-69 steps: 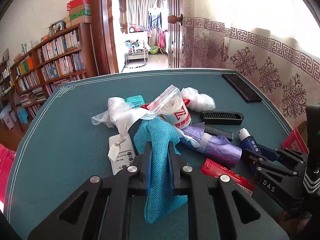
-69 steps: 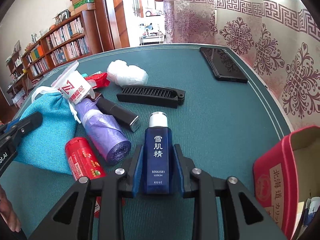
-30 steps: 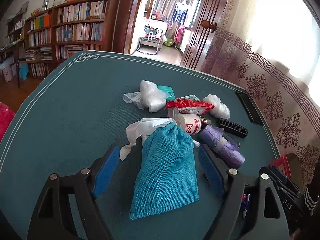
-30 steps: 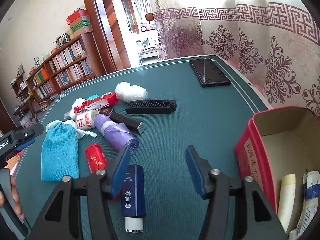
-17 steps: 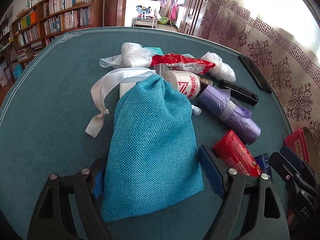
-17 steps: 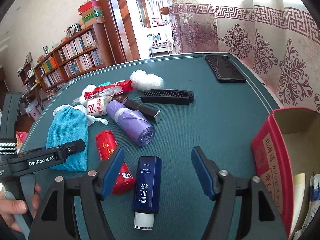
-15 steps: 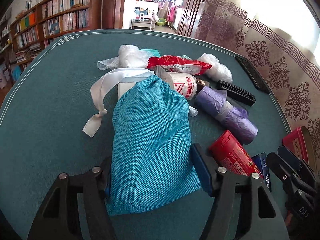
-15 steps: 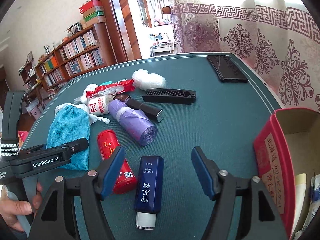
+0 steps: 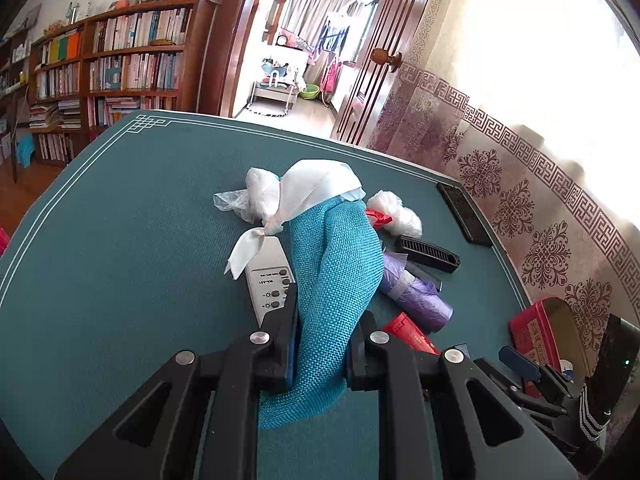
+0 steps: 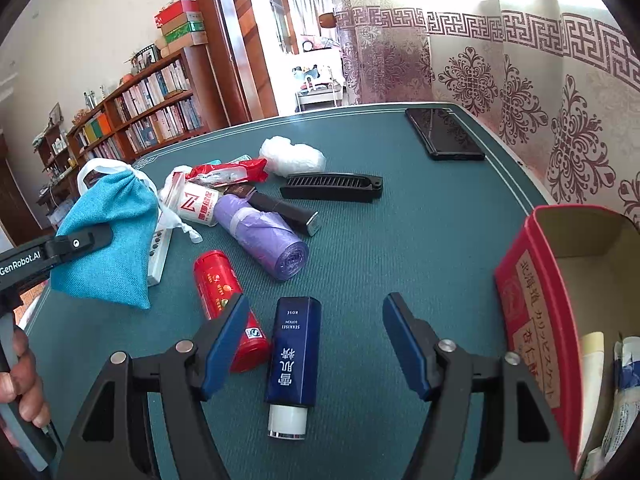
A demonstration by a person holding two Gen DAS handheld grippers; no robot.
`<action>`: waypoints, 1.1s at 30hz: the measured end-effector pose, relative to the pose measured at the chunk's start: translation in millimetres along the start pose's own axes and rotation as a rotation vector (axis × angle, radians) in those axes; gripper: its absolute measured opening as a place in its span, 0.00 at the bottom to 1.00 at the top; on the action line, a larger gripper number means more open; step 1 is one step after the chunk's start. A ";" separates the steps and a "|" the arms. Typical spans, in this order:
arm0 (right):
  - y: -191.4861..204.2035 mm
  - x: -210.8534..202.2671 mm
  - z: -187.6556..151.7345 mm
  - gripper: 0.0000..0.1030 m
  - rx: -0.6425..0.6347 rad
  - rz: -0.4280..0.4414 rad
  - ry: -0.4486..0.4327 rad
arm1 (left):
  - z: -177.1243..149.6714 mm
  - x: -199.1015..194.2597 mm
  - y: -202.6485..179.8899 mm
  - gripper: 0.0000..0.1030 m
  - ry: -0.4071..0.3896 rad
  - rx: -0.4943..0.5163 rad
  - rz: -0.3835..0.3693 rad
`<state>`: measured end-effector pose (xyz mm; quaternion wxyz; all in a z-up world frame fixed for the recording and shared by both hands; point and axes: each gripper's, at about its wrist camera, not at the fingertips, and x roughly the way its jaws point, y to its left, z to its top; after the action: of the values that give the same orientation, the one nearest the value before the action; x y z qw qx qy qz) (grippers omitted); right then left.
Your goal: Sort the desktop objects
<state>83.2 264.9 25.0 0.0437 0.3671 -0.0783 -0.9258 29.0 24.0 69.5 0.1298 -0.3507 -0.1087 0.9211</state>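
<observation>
Left pinching the pouch, right spread over the lotion bottle

Left wrist view: your left gripper (image 9: 322,344) is pinching the teal pouch (image 9: 336,280) above the desk (image 9: 120,240). Right wrist view: your right gripper (image 10: 314,340) is hovering, fingers spread — the blue lotion bottle (image 10: 294,356) is lying untouched between them, beside the red box (image 10: 532,320).

Seen from the right wrist, the bag roll (image 10: 268,240) has the comb (image 10: 332,192) behind it, the lotion bottle (image 10: 294,360) before it, the box (image 10: 532,312) to its right.

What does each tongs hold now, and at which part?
Left tongs pinch the blue cloth pouch near its bottom end. Right tongs hold nothing; open over the lotion bottle.
</observation>
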 end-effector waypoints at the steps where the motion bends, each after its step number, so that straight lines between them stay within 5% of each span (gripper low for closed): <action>1: 0.8 -1.9 -3.3 0.71 0.004 0.003 0.010 | 1.6 -3.7 0.3 0.17 -0.008 -0.005 -0.011; 6: 15.0 -9.6 -11.9 0.70 -0.047 -0.027 0.033 | 9.9 -20.8 -0.4 0.17 -0.056 -0.026 -0.043; 13: 28.2 -5.3 -18.2 0.53 -0.098 -0.095 0.078 | 15.4 -45.0 1.8 0.17 -0.119 -0.038 -0.077; 20: 29.2 22.2 -20.2 0.45 -0.114 -0.134 0.174 | 15.2 -46.8 4.2 0.17 -0.112 -0.043 -0.114; 24: 31.9 24.5 -17.3 0.31 -0.121 -0.143 0.160 | 14.8 -49.7 3.8 0.17 -0.108 -0.042 -0.133; 33: 18.3 -26.2 -9.8 0.31 0.004 -0.061 0.037 | 12.7 -55.7 -14.8 0.17 -0.099 -0.003 -0.180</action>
<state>109.4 249.5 38.8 0.0164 0.3864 -0.0680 -0.9197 62.9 19.1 117.5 0.2060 -0.2938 -0.1474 0.9217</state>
